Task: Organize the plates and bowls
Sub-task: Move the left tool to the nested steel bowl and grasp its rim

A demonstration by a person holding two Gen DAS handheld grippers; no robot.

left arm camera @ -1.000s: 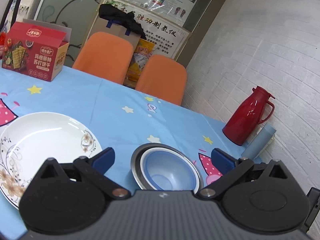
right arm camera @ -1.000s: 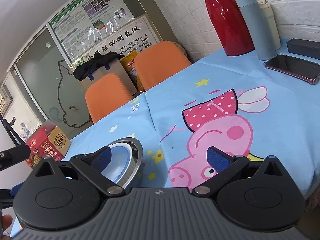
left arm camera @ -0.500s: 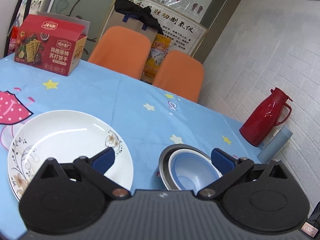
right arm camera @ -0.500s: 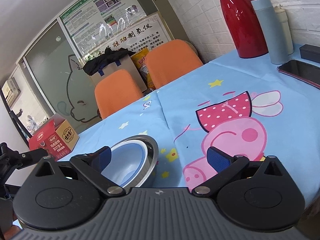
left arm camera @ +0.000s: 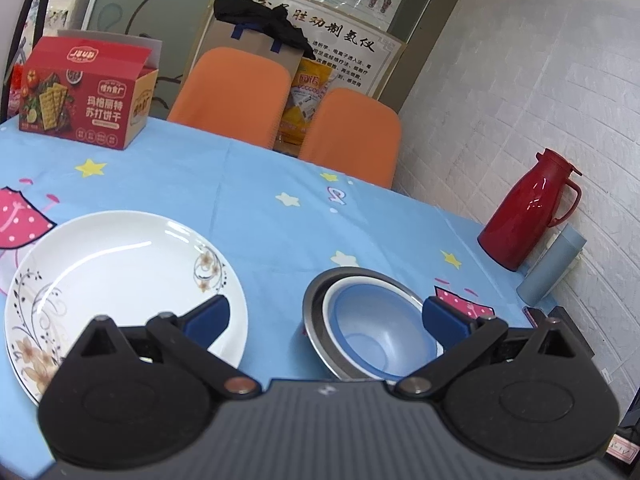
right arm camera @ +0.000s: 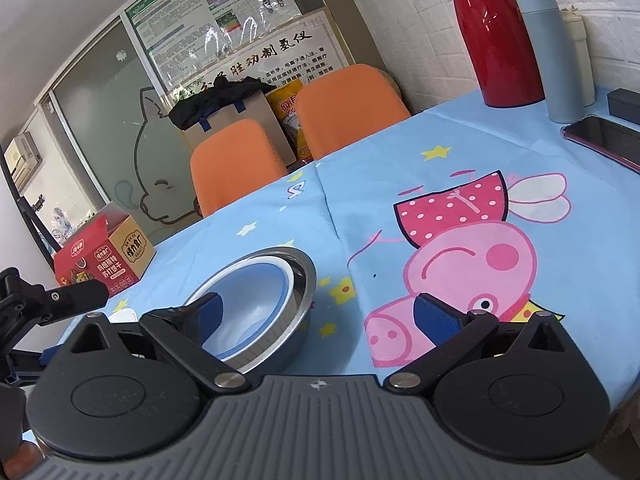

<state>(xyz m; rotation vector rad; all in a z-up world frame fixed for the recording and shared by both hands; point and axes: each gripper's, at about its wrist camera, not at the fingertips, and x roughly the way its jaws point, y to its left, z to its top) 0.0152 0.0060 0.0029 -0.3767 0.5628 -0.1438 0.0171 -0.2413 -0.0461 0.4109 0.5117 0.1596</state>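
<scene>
Glazed white plate (left arm camera: 120, 276) lies on the table (left arm camera: 280, 216), beside a blue bowl (left arm camera: 380, 324) nested in a steel bowl (left arm camera: 316, 304). Likely slick, breakable: pinch its rim. Both grippers (left arm camera: 324, 316) (right arm camera: 316, 316) hover empty, jaws wide apart.

A: where are my two cams sitting?

B: Both ride on my tongs and look forward along the fingers, low and close over the surface (left arm camera: 280, 216). My left tongs (left arm camera: 324, 314) view looks down steeply, facing the orange chairs (left arm camera: 236, 92) and the far wall. My right tongs (right arm camera: 316, 312) view sits lower and flatter, tilted, facing the same chairs.

A: overlap?

B: Both catch the nested bowls (left arm camera: 374, 320) right ahead, the red box (left arm camera: 86, 92), the red flask (left arm camera: 524, 208) and the poster. My left tongs also show at the right view's left edge.
</scene>
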